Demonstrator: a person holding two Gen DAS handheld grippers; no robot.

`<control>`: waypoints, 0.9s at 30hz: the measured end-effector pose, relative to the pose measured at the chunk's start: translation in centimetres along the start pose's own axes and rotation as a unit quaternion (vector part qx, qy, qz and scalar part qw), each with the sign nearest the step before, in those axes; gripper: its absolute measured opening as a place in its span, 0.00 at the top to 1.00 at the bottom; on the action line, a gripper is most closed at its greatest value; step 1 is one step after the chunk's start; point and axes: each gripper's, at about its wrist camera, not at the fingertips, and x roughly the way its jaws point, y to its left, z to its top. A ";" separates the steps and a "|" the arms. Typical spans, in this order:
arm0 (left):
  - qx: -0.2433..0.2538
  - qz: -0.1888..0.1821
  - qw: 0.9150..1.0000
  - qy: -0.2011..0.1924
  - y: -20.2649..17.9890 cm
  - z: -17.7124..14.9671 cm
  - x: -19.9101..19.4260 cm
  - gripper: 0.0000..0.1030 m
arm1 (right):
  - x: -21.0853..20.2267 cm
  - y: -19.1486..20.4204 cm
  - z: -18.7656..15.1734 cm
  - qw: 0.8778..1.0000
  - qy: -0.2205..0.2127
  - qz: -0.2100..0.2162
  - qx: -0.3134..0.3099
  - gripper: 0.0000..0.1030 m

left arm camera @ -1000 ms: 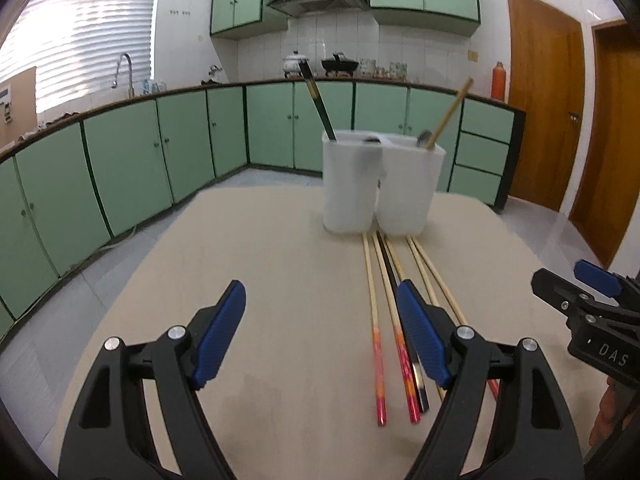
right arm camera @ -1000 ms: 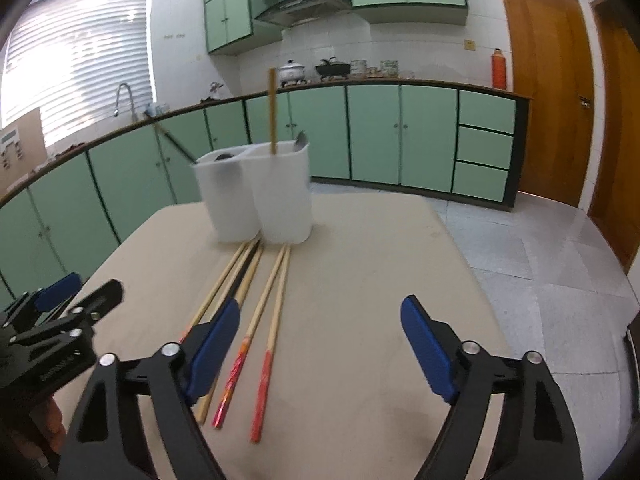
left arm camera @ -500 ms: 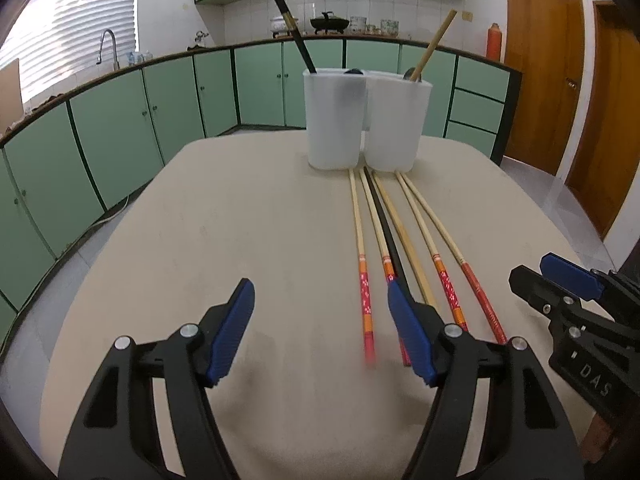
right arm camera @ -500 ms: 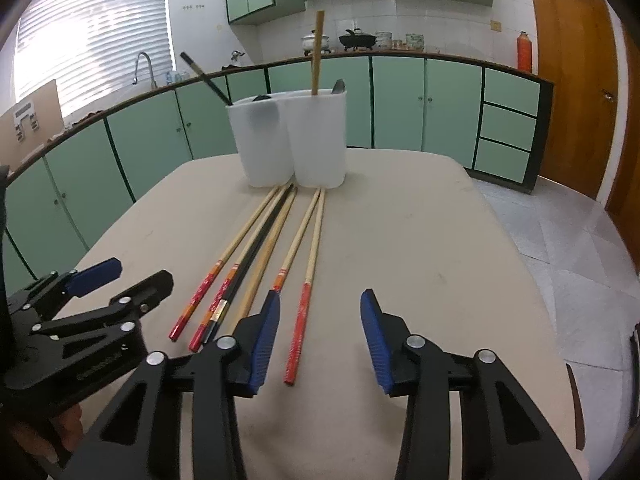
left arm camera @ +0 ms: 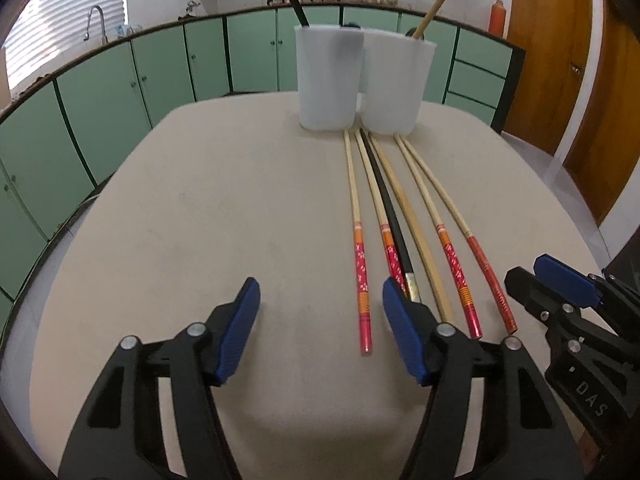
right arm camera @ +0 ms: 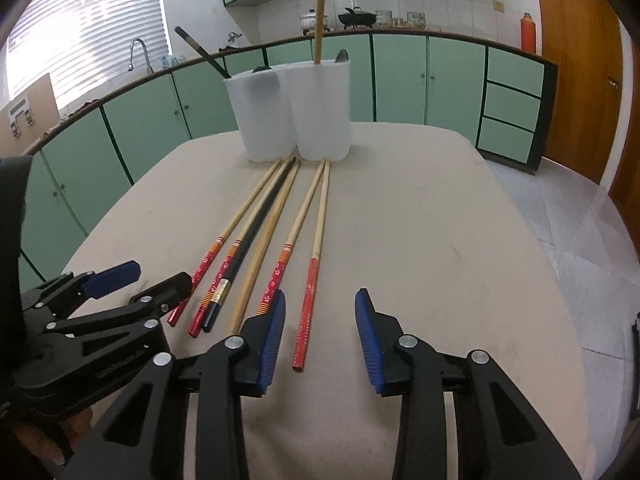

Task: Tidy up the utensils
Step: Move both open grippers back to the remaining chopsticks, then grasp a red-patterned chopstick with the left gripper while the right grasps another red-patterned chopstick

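Looking along the left gripper (left arm camera: 320,320): jaws closing over bare table (left arm camera: 180,220), nothing between the blue pads, nothing gripped; lying ahead and to its right, six chopsticks (left arm camera: 396,216) fanned side by side, the leftmost red-ended chopstick (left arm camera: 361,276) passing just inside the right-hand pad; standing beyond their far tips, two white holders (left arm camera: 360,84) touching each other, sticks poking out of both; showing at far right, the right gripper (left arm camera: 560,292). Looking along the right gripper (right arm camera: 320,328): jaws closing, narrower, straddling the near red end of the rightmost chopstick (right arm camera: 307,308) without pressing it; remaining chopsticks lying to its left, holders (right arm camera: 296,112) standing straight ahead past them; left gripper (right arm camera: 132,284) hovering at lower left over the stick ends.
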 end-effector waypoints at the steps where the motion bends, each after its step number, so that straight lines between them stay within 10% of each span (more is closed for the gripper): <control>1: -0.002 -0.001 1.000 0.005 0.1 0.0 0.2 0.42 | 0.1 0.0 0.0 1.000 0.003 0.000 0.000 0.66; 20: 0.000 -0.006 1.000 0.027 -0.4 0.0 0.9 0.41 | 1.7 0.8 -0.4 0.999 0.050 -0.007 -0.013 0.77; 27: -0.004 0.002 1.000 0.023 -0.3 0.0 0.8 0.62 | 1.7 0.1 -0.4 0.999 0.050 -0.009 0.001 0.93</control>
